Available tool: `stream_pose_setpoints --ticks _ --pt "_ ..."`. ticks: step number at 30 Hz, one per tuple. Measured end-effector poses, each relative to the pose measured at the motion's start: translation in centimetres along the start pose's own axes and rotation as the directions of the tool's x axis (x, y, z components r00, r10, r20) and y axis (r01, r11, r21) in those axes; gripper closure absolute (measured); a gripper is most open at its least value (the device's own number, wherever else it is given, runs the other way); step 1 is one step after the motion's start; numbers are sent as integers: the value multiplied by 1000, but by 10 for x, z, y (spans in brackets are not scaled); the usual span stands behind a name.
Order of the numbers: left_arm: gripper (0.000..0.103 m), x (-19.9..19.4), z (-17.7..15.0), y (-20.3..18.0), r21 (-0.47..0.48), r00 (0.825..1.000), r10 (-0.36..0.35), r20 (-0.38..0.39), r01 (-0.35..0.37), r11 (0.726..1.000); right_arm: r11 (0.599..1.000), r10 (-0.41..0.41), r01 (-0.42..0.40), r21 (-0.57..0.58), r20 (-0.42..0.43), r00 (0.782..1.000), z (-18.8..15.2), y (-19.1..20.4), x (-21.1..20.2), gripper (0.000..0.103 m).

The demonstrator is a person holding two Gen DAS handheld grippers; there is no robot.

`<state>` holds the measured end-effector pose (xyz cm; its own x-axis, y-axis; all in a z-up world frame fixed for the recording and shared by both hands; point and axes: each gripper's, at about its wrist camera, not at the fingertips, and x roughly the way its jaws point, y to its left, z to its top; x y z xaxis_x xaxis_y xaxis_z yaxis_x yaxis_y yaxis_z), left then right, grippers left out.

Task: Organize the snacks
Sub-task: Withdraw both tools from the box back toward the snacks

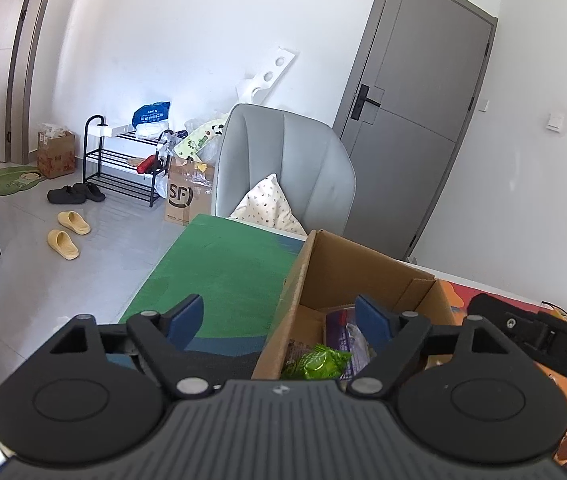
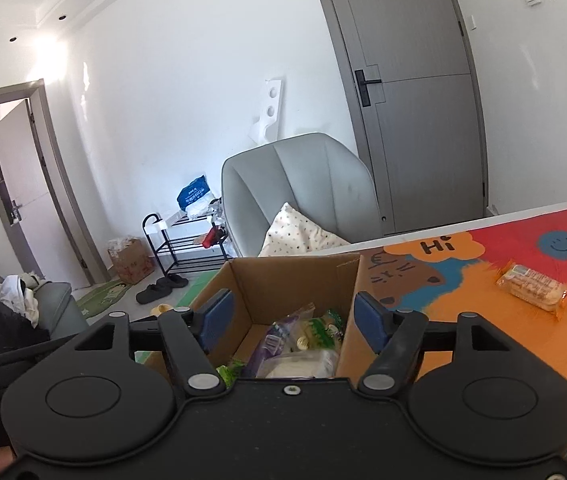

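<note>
A: Left wrist view first. What is the biggest thing?

B: The table (image 1: 219, 264), covered by a mat that is green on this side and, in the right wrist view, orange and red with a cartoon cat and "Hi" (image 2: 483, 344). Behind it stands a grey armchair (image 1: 287, 164) with a spotted cushion (image 1: 269, 204) on its seat.

A: And on the table?

B: An open cardboard box (image 1: 347, 264), flaps up. The left gripper (image 1: 279, 320) hovers over its near left wall, its blue pads spread wide, one outside the box over the green mat, the other over the inside. Nothing sits between them.

A: The right one?

B: The right gripper (image 2: 291, 318) hangs above the same box (image 2: 283, 280), fingers also wide apart and empty, straddling the opening.

A: Where are the snacks?

B: Most lie in the bottom of the box: a green packet (image 1: 317, 364), a purple-edged clear bag (image 2: 271, 344), a pale wrapped one (image 2: 303, 362). There may be more under them; the gripper body hides that part. One wrapped cake in an orange-edged packet (image 2: 533, 290) lies alone on the mat, well apart from the box to its right.

A: Smaller things behind?

B: A black shoe rack (image 1: 123, 164), an "SF" carton (image 1: 187, 196), yellow slippers (image 1: 68, 232).
</note>
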<state>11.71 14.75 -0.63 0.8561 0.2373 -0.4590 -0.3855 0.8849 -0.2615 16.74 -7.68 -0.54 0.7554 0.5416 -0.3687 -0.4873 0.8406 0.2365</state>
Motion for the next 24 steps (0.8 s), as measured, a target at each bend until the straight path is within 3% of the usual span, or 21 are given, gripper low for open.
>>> stream_pose_setpoints --ticks 11,24 --pt "8 -4 -9 -33 42 1000 -23 3 23 999 991 -116 117 68 -13 993 -9 -45 -22 35" --pt "7 -5 -28 -84 124 996 -83 -34 86 989 971 -211 209 113 5 978 -20 -91 -53 15"
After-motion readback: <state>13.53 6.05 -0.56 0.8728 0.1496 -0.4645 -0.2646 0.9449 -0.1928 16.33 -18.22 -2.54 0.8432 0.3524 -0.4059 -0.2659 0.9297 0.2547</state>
